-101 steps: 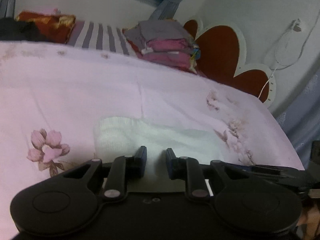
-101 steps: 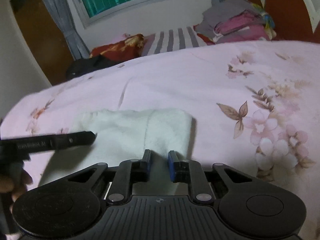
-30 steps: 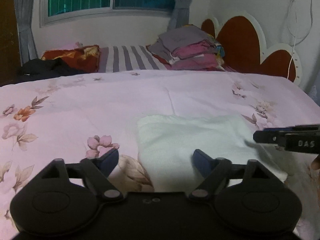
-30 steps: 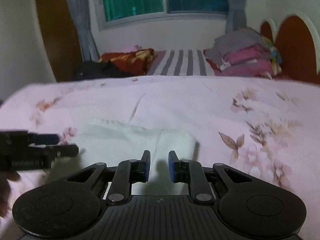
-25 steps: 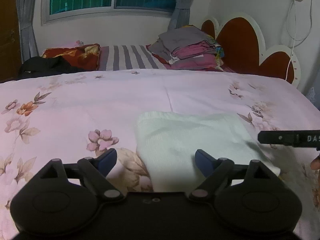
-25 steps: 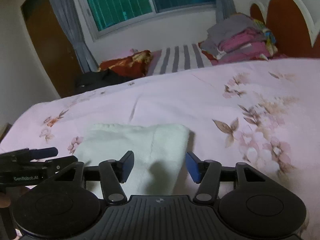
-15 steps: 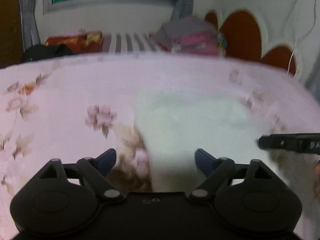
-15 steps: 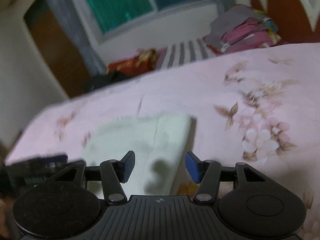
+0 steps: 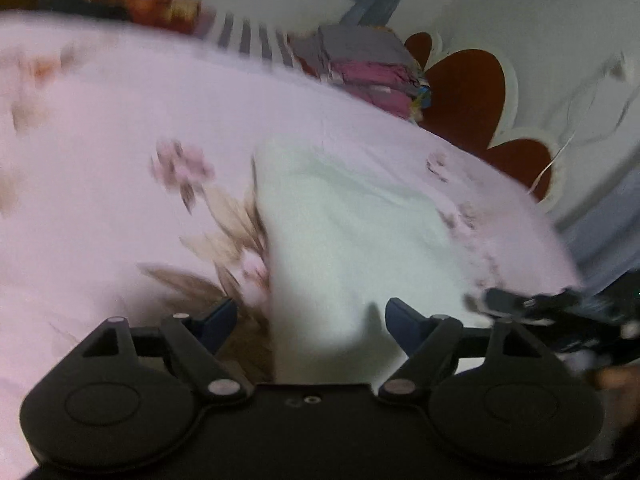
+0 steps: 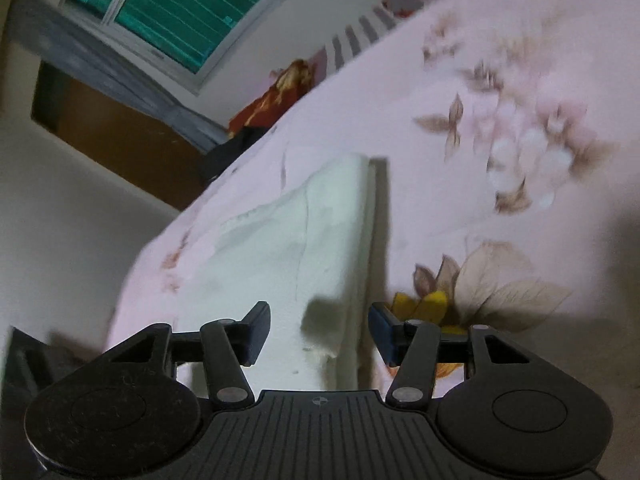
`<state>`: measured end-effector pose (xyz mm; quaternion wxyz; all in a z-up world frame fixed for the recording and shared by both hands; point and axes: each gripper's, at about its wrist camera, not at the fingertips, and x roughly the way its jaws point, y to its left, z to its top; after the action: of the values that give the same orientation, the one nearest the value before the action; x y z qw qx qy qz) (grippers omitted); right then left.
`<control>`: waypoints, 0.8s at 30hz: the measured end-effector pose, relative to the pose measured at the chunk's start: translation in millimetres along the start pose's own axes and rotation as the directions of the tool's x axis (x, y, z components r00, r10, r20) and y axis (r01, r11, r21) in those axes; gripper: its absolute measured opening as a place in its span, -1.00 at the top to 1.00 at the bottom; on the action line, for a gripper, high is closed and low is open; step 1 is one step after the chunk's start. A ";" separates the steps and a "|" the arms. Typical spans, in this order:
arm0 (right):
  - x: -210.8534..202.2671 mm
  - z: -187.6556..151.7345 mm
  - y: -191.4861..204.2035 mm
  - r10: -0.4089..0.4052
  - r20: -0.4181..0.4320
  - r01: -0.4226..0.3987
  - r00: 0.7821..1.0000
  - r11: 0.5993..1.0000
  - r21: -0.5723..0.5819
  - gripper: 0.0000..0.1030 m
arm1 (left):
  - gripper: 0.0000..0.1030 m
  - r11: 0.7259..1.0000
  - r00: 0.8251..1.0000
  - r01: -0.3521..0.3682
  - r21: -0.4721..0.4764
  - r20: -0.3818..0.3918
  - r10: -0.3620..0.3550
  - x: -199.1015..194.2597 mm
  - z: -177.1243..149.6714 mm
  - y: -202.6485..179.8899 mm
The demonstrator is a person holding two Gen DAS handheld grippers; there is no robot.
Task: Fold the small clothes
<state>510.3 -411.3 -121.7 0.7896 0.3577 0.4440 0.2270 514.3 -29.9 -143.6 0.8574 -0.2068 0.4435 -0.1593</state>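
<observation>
— White, nubbly knit cloth is being shown folded flat on the pink floral bedsheet, lying between both tools. Is anything being gripped?

— Nothing is being gripped. The left hand-held black gripper is being held with its blue-tipped fingers spread wide, straddling the near left edge of the cloth. The right hand-held black gripper is likewise being held spread, framing the thick folded right edge.

— What is being noticed as changed?

— Both pairs of fingers were pressed nearly together a few seconds ago; they are now being seen parted, the left first, then the right. Both views are also being tilted and blurred, where a second ago they were level, so the tools are being swung quickly.

— And what is being implied for the folding?

— One fold is judged finished and released, since the cloth is lying doubled with a rounded edge. A fresh grasp at the near corners is probably being prepared for another fold. The stack of folded grey and pink clothes by the red scalloped headboard is being left untouched.
</observation>
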 end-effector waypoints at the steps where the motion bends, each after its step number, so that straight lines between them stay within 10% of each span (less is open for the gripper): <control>1: 2.7 1.6 -4.2 0.008 -0.012 -0.008 1.000 1.000 0.017 -0.05 | -0.53 1.000 1.000 0.008 -0.016 -0.007 -0.008 1.7 -0.4 2.3; 9: 21.5 -0.7 -20.0 0.081 -0.115 -0.065 0.990 0.989 0.135 -0.04 | -0.40 0.998 0.999 0.032 -0.060 -0.042 -0.034 13.7 3.4 11.6; 24: 33.8 5.1 0.1 0.035 -0.127 -0.038 0.991 0.999 -0.018 -0.04 | -0.04 0.992 0.995 0.074 -0.105 -0.062 -0.080 18.7 4.5 16.5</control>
<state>531.7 -390.2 -138.0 0.7591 0.3427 0.4842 0.2679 529.9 -23.2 -162.5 0.8238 -0.2621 0.4709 -0.1760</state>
